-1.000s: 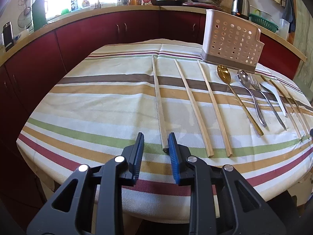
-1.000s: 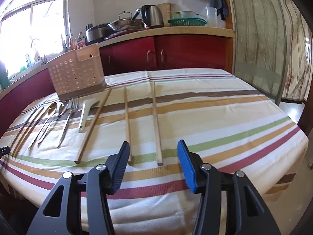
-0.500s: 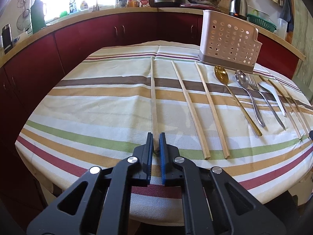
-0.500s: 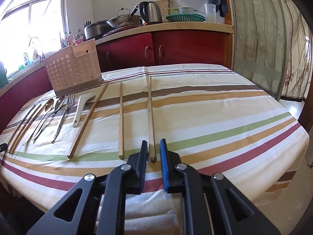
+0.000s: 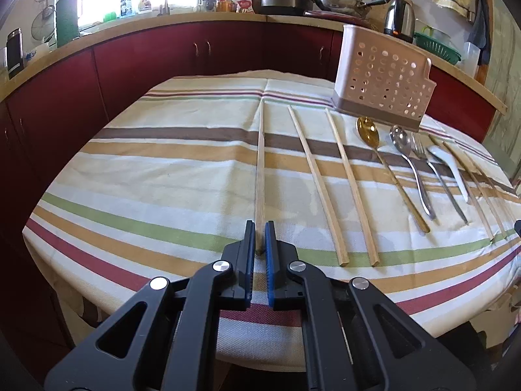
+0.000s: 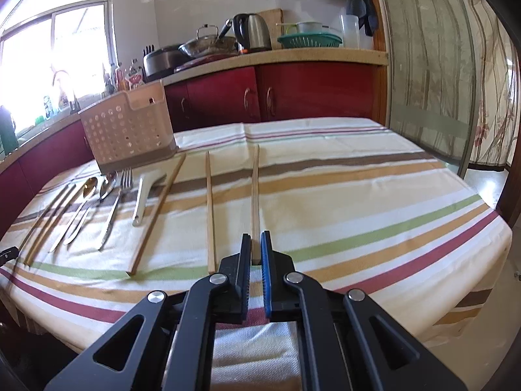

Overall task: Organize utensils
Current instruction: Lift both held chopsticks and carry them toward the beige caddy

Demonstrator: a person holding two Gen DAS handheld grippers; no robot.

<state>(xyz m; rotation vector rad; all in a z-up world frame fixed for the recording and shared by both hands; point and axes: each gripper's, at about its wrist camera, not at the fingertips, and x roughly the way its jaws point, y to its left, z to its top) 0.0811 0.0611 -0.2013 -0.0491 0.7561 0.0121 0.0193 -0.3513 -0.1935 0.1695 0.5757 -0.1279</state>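
Note:
Utensils lie in a row on a striped tablecloth. My left gripper (image 5: 260,232) is shut on the near end of the leftmost wooden chopstick (image 5: 260,169). My right gripper (image 6: 256,242) is shut on the near end of the rightmost wooden chopstick (image 6: 255,195). Both sticks point away from me and look slightly raised at the near end. A beige perforated utensil holder (image 5: 382,78) stands at the back; it also shows in the right wrist view (image 6: 127,130). Between the held sticks lie more chopsticks (image 5: 351,182), a gold spoon (image 5: 369,132), a silver spoon (image 5: 402,140), a fork (image 6: 119,195) and a white spoon (image 6: 145,192).
The round table's edge (image 5: 162,296) is just under both grippers. Red cabinets (image 5: 146,65) and a cluttered counter with a kettle (image 5: 399,16) and pans curve behind the table. A curtained glass door (image 6: 429,75) is at the right.
Both grippers went from open around the chopstick ends to shut on them, then the held ends rose a little off the cloth.

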